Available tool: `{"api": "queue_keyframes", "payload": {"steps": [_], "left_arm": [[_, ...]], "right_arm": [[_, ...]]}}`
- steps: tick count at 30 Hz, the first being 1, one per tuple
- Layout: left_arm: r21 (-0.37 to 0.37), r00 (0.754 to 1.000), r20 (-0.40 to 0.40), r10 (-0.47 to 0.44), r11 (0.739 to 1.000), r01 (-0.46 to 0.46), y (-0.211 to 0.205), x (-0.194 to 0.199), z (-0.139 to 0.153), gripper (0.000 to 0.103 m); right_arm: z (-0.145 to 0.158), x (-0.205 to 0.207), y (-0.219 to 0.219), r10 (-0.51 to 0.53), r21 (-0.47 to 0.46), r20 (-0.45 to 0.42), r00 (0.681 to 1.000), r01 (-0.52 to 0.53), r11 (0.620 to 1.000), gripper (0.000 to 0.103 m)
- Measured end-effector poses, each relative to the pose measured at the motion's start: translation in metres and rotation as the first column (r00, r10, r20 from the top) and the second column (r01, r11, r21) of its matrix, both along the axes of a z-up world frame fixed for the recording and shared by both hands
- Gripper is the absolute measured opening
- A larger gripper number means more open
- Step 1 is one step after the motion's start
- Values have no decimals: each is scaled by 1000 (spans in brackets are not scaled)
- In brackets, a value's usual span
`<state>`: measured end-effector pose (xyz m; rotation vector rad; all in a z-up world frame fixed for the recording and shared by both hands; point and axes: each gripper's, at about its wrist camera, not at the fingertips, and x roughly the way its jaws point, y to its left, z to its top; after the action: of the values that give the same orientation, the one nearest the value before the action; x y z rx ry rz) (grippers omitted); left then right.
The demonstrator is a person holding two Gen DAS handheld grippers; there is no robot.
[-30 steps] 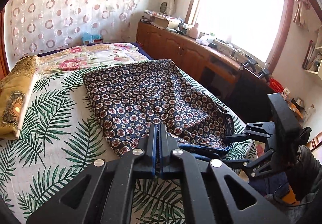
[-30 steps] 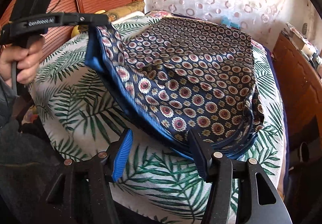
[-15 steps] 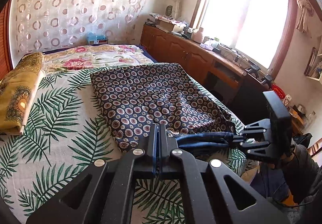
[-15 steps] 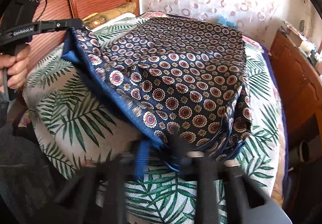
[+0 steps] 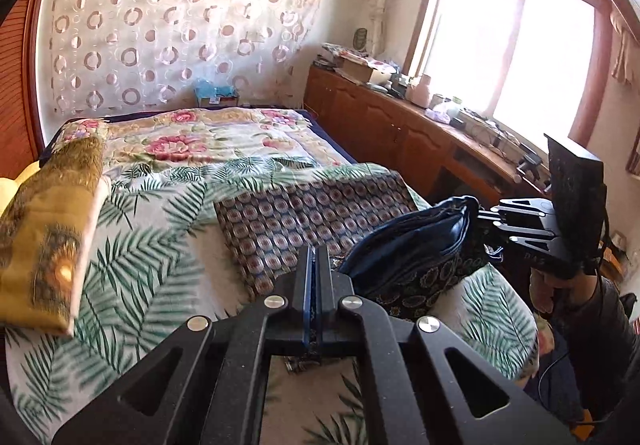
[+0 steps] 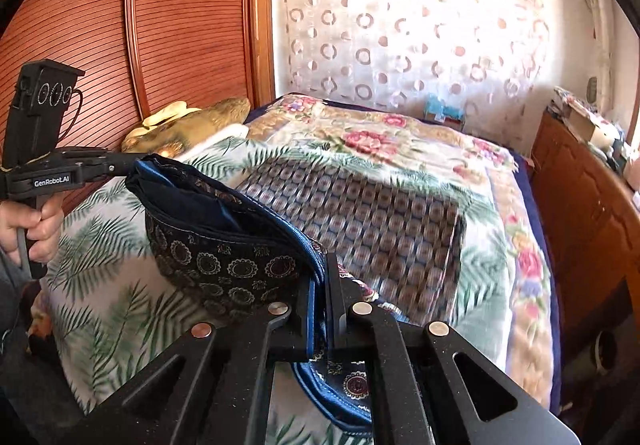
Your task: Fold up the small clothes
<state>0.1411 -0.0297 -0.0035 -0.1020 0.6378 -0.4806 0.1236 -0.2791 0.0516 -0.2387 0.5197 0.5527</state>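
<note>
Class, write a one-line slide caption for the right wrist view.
Both grippers, right gripper and left gripper, pinch the patterned navy garment, lifting its near edge over the bed.

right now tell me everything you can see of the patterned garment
The garment is thin navy cloth printed with round medallions, trimmed with a blue hem. Its far part lies flat on the palm-leaf bedspread. The near edge is lifted, sagging between the shut left claw and right claw, showing a dark inside.
</note>
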Motion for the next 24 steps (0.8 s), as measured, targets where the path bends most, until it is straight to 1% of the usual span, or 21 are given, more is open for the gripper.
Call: {"api": "queue_keyframes", "payload": {"steps": [3,6,13,16,19,23,24], "left_arm": [[16,1000,0,17,1000,-17,-1,19,1,2],[36,999,-18,30,999,-29,-3,37,-5,2],[72,996,-72,47,997,-42,-6,77,-29,2],[82,994,-93,49,996,-42,-7,87,-38,2],[84,992,-100,77,994,-68,-3,95,-44,2],[70,988,-103,114,992,-108,6,101,-43,2],[73,987,-98,125,990,-119,9,102,-42,6]], "right_arm": [[1,22,5,7,-19,0,1000,-7,1000,3],[-4,42,9,7,-36,-15,1000,-8,999,3],[-21,101,11,4,-22,-93,996,-6,1000,3],[-27,120,16,-1,-20,-120,993,-2,1000,3],[-32,131,23,-5,-22,-143,990,2,1000,3],[-25,142,29,-4,-14,-147,989,2,1000,3],[-21,145,30,-4,-13,-142,990,2,1000,3]]}}
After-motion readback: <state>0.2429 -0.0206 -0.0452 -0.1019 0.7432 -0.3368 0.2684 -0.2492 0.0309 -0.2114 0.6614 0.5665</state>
